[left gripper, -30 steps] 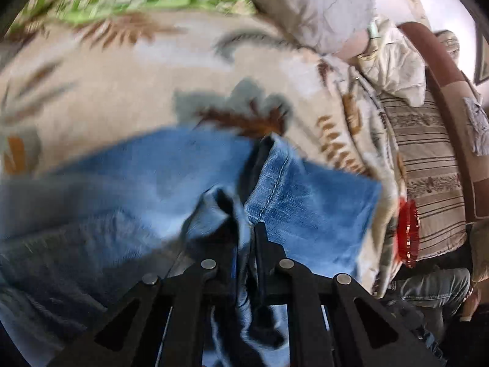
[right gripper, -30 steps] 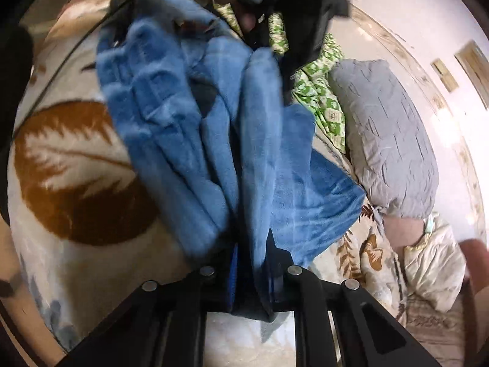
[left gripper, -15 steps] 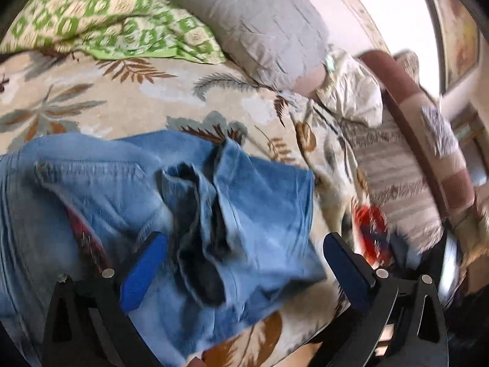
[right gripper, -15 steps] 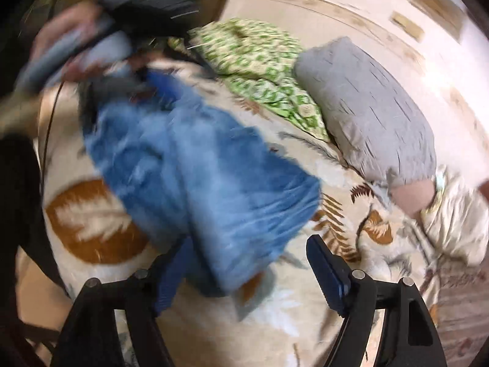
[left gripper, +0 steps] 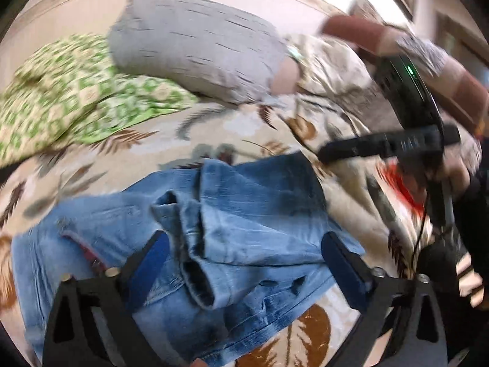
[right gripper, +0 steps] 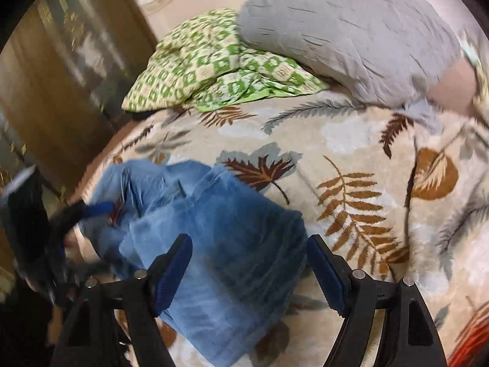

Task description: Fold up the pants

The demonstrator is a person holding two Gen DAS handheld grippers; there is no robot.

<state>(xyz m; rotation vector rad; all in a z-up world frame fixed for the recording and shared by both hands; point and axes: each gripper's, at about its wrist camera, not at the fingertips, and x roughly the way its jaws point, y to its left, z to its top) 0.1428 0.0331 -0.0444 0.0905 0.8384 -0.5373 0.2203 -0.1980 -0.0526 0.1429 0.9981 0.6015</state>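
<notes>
— Both grippers, left gripper (left gripper: 244, 263) and right gripper (right gripper: 247, 266), hang with jaws apart, holding nothing.
— And the jeans (left gripper: 232, 232)?
— Bunched at six o'clock on the leaf blanket (right gripper: 351, 153). Probably mid-fold, though it's blurred; next, regrip an edge and flatten.

The jeans (left gripper: 232, 232) lie folded on the blanket (right gripper: 351, 159), near its front edge. Behind them, at the far end of the blanket, the pillow (right gripper: 345, 27) rests, with the quilt (right gripper: 214, 73) to its left and partly under it. The left gripper (left gripper: 244, 263) hangs over the jeans, jaws spread wide. The right gripper (right gripper: 247, 263) hangs over the jeans' right part, jaws likewise apart.
</notes>
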